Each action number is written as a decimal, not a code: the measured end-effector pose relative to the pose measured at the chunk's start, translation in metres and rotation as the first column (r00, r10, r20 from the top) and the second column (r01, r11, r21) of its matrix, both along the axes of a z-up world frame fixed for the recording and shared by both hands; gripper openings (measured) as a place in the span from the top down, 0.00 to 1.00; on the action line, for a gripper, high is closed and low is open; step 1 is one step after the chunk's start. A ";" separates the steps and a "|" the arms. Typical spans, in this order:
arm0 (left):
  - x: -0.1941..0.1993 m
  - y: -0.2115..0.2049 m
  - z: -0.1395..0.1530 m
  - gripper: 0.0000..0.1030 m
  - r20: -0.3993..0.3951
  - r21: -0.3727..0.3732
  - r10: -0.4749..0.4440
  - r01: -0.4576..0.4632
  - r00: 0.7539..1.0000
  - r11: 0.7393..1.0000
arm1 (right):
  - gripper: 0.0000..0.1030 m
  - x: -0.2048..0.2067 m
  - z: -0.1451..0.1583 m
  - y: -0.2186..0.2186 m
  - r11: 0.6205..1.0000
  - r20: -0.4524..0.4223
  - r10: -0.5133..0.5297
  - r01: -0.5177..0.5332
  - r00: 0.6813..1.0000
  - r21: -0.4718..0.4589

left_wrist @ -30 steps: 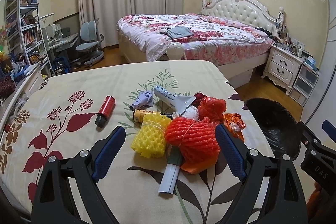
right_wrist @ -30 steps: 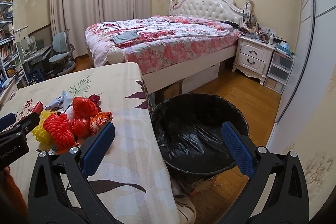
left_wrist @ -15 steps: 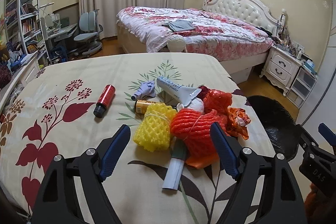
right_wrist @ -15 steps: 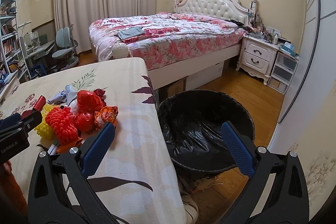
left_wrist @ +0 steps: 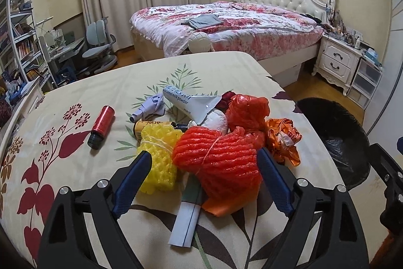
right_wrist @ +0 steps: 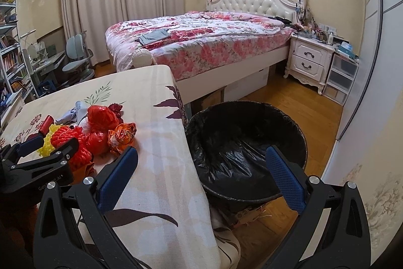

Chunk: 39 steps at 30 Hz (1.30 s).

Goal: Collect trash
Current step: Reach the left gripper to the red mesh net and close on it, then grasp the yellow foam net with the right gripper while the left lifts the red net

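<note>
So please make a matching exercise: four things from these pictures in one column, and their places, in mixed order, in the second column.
Things:
1. red foam net
2. small red bottle
3. black-lined trash bin
4. folded grey cloth

Places:
A. on the bed
B. on the floor beside the table
C. lying alone, left of the pile
D. between the open left gripper's fingers

Pairs: 1-D, 2-C, 3-B, 4-A
</note>
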<state>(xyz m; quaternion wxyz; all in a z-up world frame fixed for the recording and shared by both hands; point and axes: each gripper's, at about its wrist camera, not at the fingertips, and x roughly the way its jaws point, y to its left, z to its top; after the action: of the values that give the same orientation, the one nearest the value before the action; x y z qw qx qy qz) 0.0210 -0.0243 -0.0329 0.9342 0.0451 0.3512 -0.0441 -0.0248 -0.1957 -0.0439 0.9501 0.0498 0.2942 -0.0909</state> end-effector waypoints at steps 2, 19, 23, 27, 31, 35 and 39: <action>0.001 0.001 -0.001 0.18 -0.010 -0.015 -0.009 0.009 1.000 1.000 | 0.04 0.001 -0.001 0.000 1.000 -0.004 0.004 -0.004 1.000 0.003; -0.021 0.013 0.022 0.49 0.043 -0.040 -0.045 0.046 0.998 0.998 | 0.04 0.004 -0.004 0.010 1.000 -0.005 0.027 -0.027 1.000 0.002; -0.024 0.025 0.033 0.49 0.063 -0.045 -0.027 0.030 0.998 0.999 | 0.04 0.006 -0.003 0.017 0.999 -0.008 0.043 -0.043 0.999 -0.003; -0.028 0.041 0.037 0.49 0.080 -0.045 0.007 -0.003 0.997 0.999 | 0.04 0.008 -0.002 0.026 0.998 -0.016 0.068 -0.068 0.998 -0.007; -0.029 0.061 0.036 0.49 0.082 -0.048 0.050 -0.046 0.995 0.998 | 0.04 0.010 -0.002 0.038 0.995 -0.024 0.100 -0.101 0.995 -0.010; -0.030 0.081 0.034 0.50 0.075 -0.055 0.093 -0.089 0.993 0.995 | 0.04 0.012 -0.003 0.053 0.990 -0.033 0.139 -0.140 0.990 -0.016; -0.031 0.093 0.036 0.50 0.075 -0.071 0.120 -0.114 0.990 0.991 | 0.04 0.013 -0.004 0.071 0.983 -0.045 0.181 -0.183 0.982 -0.022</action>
<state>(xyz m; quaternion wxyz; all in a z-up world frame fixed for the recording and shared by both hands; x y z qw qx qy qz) -0.0096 0.0692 0.0029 0.9494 -0.0049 0.3141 0.0011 -0.0113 -0.1251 -0.0483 0.9485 0.0085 0.3167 -0.0085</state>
